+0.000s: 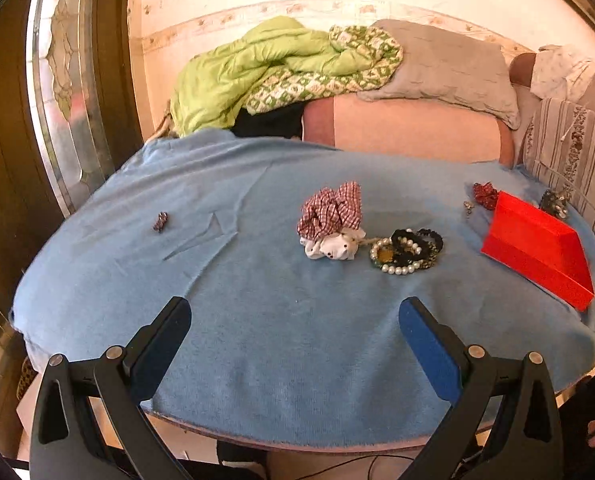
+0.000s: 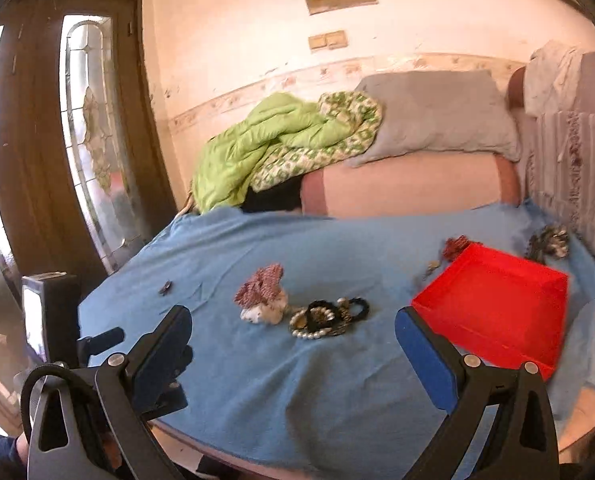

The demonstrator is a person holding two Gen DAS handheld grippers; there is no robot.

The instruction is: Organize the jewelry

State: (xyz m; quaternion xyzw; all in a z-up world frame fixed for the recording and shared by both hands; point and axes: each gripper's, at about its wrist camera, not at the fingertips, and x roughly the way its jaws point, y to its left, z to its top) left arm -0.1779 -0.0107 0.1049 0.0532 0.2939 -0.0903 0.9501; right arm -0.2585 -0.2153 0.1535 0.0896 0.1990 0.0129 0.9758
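A red tray [image 1: 537, 248] [image 2: 493, 304] sits at the right of a table covered by a blue cloth [image 1: 257, 340] [image 2: 257, 380]. At the table's middle lie a checked red scrunchie [image 1: 331, 210] [image 2: 259, 284], a white scrunchie [image 1: 331, 246] [image 2: 265, 312], and a pile of pearl and black bracelets [image 1: 407, 252] [image 2: 325, 318]. A small dark piece [image 1: 160, 222] [image 2: 164, 288] lies far left. A red piece [image 1: 485, 194] [image 2: 455, 246] and a dark-and-silver piece [image 1: 553, 202] [image 2: 549, 240] lie behind the tray. My left gripper [image 1: 295, 312] and right gripper [image 2: 293, 322] are open and empty, near the front edge.
A sofa [image 1: 409, 132] with a green quilt [image 1: 257, 76] and grey pillow [image 1: 445, 64] stands behind the table. A wooden door with glass [image 2: 57, 140] is at the left. The left gripper's body [image 2: 57, 320] shows at the left in the right wrist view.
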